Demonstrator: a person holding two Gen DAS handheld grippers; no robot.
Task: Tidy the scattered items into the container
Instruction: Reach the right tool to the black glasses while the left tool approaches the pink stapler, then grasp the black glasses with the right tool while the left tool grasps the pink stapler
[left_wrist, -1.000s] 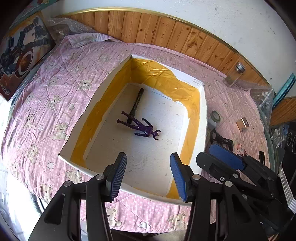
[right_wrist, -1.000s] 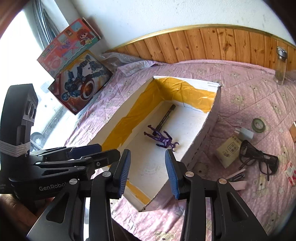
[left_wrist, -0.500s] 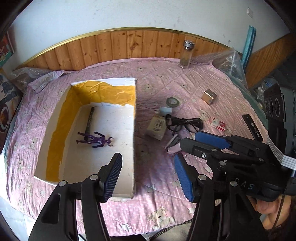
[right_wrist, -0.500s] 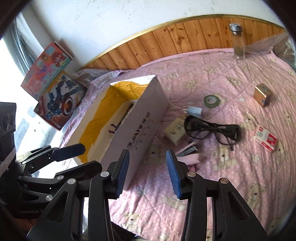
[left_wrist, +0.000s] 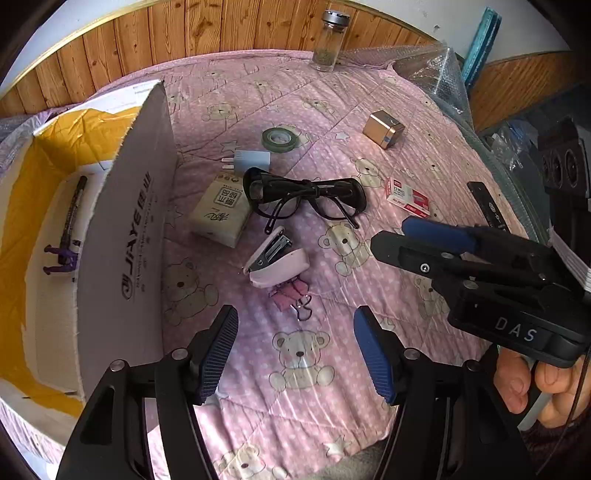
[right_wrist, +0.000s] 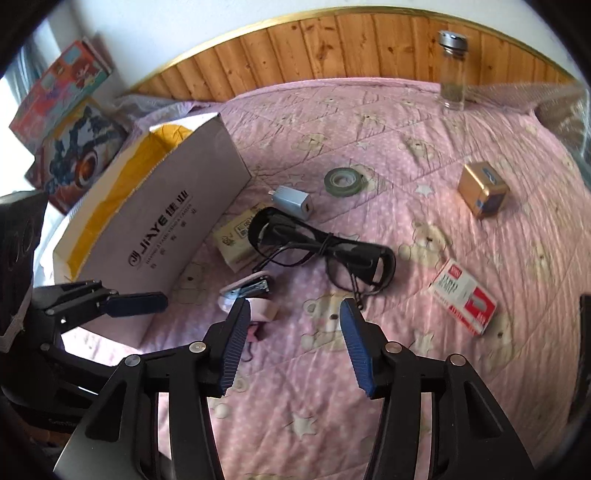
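Observation:
The white cardboard box (left_wrist: 125, 221) (right_wrist: 162, 218) with yellow lining stands at the left on the pink quilt; a black marker (left_wrist: 72, 218) and a purple figure (left_wrist: 61, 258) lie inside. Scattered to its right are black glasses (left_wrist: 306, 195) (right_wrist: 325, 247), a tissue pack (left_wrist: 219, 210), a pink stapler (left_wrist: 277, 262) (right_wrist: 247, 295), pink binder clips (left_wrist: 291, 295), a charger plug (left_wrist: 251, 160), a tape roll (left_wrist: 279, 138) and a staple box (left_wrist: 408, 195) (right_wrist: 463, 297). My left gripper (left_wrist: 295, 350) hangs open just short of the binder clips. My right gripper (right_wrist: 291, 343) is open, near the stapler and glasses.
A gold cube (left_wrist: 382, 127) and a glass jar (left_wrist: 328, 40) stand further back by the wooden headboard. A black remote (left_wrist: 487, 206) lies at the right edge. Toy boxes (right_wrist: 62, 122) lean at the far left. A hand (left_wrist: 535, 384) holds the right gripper's handle.
Both grippers swung right, away from above the box's inside, and now face the scattered items. Both stayed open; nothing was picked up.

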